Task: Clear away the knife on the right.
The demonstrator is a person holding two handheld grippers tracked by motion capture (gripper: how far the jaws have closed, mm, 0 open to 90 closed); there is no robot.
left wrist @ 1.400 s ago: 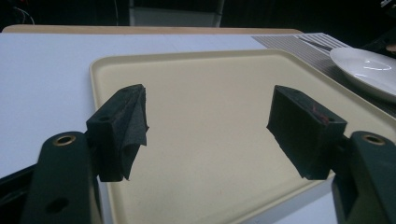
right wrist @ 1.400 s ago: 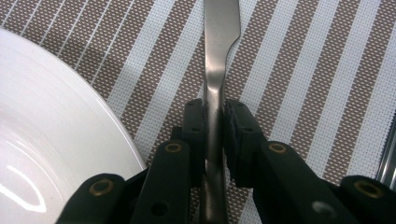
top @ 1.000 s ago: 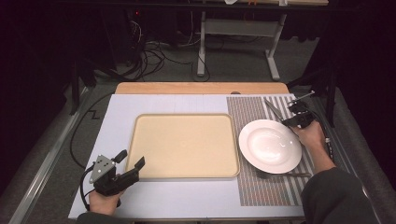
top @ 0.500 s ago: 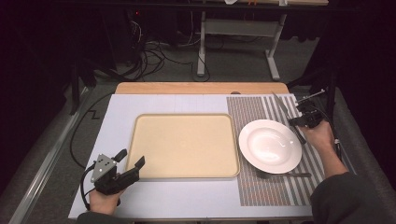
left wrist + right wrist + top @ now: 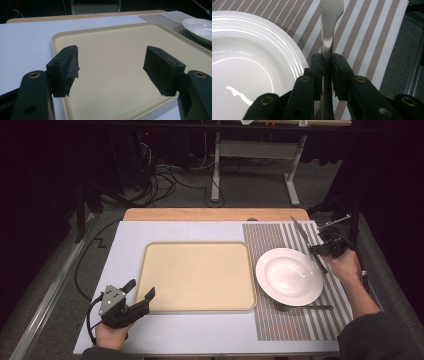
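A lab or test room is seen, not a home: a work table (image 5: 215,215) is ringed by black curtains (image 5: 45,175), loose cables (image 5: 160,185) are strewn over grey carpet (image 5: 250,180), and a metal desk frame (image 5: 255,155) is parked behind.

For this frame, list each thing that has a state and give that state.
knife: clamped in the right gripper, above the striped placemat
left gripper: open, holding nothing, by the tray
tray: empty, flat on the table
plate: empty, upright on the placemat
second utensil: lying flat beside the plate
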